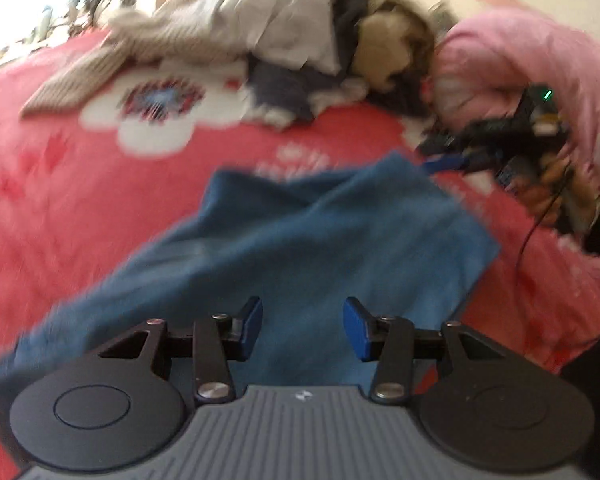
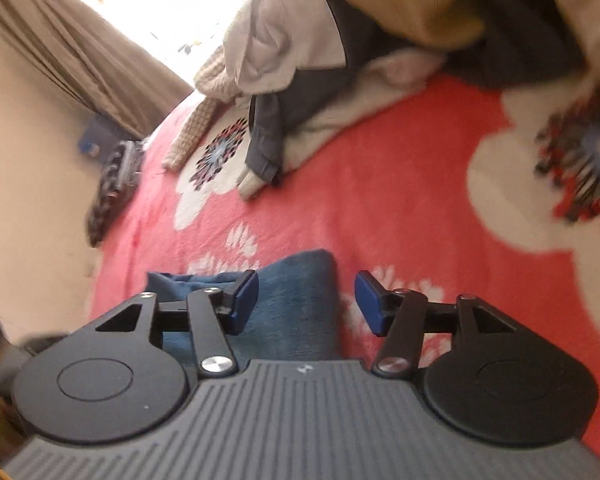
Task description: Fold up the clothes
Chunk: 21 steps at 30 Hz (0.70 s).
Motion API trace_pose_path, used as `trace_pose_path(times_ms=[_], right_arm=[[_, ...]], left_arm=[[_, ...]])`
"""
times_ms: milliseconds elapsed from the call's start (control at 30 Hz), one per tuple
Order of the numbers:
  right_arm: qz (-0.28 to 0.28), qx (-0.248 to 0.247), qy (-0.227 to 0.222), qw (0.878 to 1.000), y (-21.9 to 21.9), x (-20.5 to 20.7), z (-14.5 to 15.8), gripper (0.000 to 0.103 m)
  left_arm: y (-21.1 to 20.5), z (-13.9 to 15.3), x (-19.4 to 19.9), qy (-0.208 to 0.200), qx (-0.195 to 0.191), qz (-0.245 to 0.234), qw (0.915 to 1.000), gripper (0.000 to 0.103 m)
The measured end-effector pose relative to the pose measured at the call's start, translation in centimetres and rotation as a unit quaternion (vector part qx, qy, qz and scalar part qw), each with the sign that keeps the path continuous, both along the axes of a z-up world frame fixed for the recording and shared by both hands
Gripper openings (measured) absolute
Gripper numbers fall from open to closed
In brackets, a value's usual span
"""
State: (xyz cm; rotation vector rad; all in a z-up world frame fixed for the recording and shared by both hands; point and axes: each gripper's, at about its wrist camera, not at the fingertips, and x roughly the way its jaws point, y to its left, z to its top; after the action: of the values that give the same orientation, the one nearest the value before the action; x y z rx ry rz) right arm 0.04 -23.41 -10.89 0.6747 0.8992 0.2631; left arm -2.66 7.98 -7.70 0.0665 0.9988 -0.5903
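A blue fleece garment [image 1: 308,240] lies spread on the red flowered blanket [image 1: 80,208], near its front edge, rumpled, with one layer seemingly folded over another; blur hides the seams. Farther back on the blanket sits a heap of clothes [image 1: 268,28]: pale grey cloth on top, a beige knit piece [image 1: 72,80] trailing out to the left, dark grey and tan pieces beneath.

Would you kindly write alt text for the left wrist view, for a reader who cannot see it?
A blue garment lies partly folded on a red flowered blanket, with the left gripper open above it and holding nothing. Behind it lies a pile of unfolded clothes; the right gripper reaches in beside a pink quilt.
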Motion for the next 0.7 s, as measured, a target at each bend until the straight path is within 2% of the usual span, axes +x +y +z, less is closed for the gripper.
trace_pose_path(times_ms=[67, 167, 267, 367, 433, 533, 600, 700], right_arm=[[0.019, 0.021, 0.012, 1.000, 0.1, -0.1, -0.8, 0.055], [0.046, 0.037, 0.032, 0.998, 0.5, -0.9, -1.9, 0.055], [0.073, 0.045, 0.041, 0.995, 0.8, -2.1, -2.4, 0.055], [0.080, 0.064, 0.042, 0.994, 0.4, -2.8, -2.6, 0.055], [0.073, 0.080, 0.044, 0.993, 0.1, -2.7, -2.9, 0.055], [0.060, 0.092, 0.035, 0.993, -0.1, -1.9, -3.2, 0.055], [0.052, 0.105, 0.029, 0.993, -0.2, -1.2, -3.5, 0.055], [0.054, 0.123, 0.028, 0.991, -0.2, -0.7, -4.1, 0.056]], left_arm=[[1.3, -0.6, -1.1, 0.014, 0.020, 0.026, 0.9994, 0.043], [4.1, 0.1, -2.5, 0.019, 0.034, 0.073, 0.9965, 0.046], [7.3, 0.9, -3.7, 0.010, 0.068, 0.131, 0.9889, 0.046], [9.3, 1.6, -3.8, 0.012, 0.056, 0.173, 0.9833, 0.043], [10.3, 2.1, -3.6, 0.011, 0.043, 0.192, 0.9803, 0.044], [8.7, 3.1, -3.0, -0.023, 0.030, 0.155, 0.9873, 0.045], [7.4, 3.3, -2.3, -0.035, 0.007, 0.128, 0.9911, 0.045], [5.2, 2.3, -1.1, -0.032, -0.020, 0.093, 0.9949, 0.045]])
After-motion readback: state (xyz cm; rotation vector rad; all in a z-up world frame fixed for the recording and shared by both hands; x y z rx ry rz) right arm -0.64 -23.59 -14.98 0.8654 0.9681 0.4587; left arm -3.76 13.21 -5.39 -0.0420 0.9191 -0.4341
